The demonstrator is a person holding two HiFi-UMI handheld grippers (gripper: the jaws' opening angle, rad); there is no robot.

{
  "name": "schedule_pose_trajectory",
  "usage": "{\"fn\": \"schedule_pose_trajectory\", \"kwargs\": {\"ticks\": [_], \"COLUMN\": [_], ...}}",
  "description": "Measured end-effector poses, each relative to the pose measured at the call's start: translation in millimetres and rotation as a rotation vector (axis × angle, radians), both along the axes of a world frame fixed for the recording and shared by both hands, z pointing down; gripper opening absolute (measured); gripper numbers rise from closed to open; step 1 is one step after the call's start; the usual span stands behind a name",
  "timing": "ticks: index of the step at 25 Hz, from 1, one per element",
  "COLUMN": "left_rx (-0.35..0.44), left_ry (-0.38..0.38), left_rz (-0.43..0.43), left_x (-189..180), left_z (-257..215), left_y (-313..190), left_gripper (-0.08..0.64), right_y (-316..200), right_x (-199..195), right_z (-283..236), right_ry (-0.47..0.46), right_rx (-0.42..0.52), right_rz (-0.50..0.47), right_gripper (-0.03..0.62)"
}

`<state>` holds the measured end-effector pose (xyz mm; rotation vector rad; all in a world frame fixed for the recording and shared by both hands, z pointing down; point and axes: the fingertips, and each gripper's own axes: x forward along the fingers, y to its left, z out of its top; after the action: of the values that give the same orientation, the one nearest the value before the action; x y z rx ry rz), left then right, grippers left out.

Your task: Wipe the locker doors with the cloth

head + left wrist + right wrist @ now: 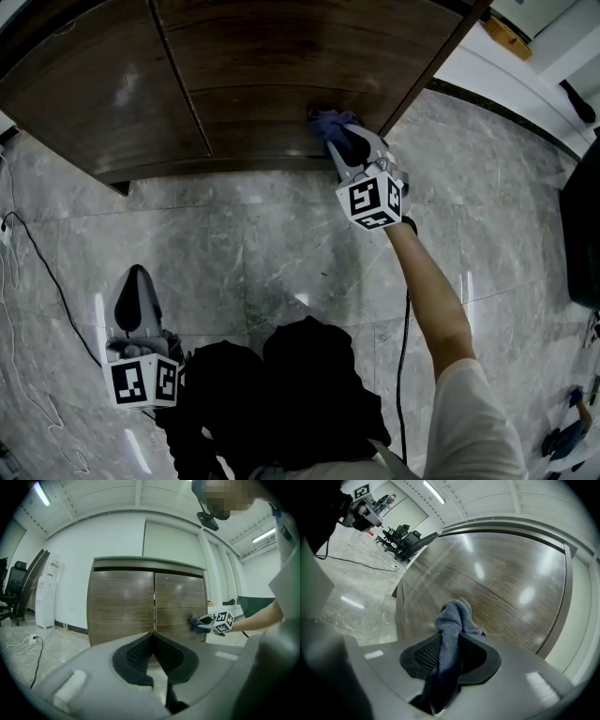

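Right at the camera, the right gripper (451,641) has its two jaws squeezed on the blue-grey cloth (452,613). The cloth runs the long way along the jaws. It comes up from behind the pads and sticks out past the tips in a soft lump. Straight ahead of that lump is the right locker door (506,583), brown and shiny, and the lump looks pressed on it. The left gripper view shows the spot is low on that door, near its outer edge. So most of the door lies up and toward the middle gap (178,75) from the jaws. The left locker door (94,89) lies past that gap. The next wipe probably has to go that way. The left gripper (153,639) has its jaws pressed together with nothing in them. It hangs well away from the doors, over the floor (244,253), so the right hand is the near one.
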<state>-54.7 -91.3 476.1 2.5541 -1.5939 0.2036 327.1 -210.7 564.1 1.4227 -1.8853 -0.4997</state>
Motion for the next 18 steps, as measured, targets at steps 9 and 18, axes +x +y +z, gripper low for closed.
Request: {"fn": "schedule_pose_trajectory", "kwargs": {"ticks": [9,18], "left_rx": [-0.001,-0.008], "left_ry": [-0.009,-0.013], "left_rz": [-0.001,-0.013], "left_x": [-2,-11], "left_z": [1,1], "left_y": [2,3], "left_gripper": [0.002,0.002], "right_y": [-2,-5], "right_x": [-9,-16], "right_z": [45,68], "right_ry": [-0.155,-0.270], "right_rx": [-0.079,-0.115], "right_rz": [0.052,0.104], "right_gripper": [0.106,0.103]}}
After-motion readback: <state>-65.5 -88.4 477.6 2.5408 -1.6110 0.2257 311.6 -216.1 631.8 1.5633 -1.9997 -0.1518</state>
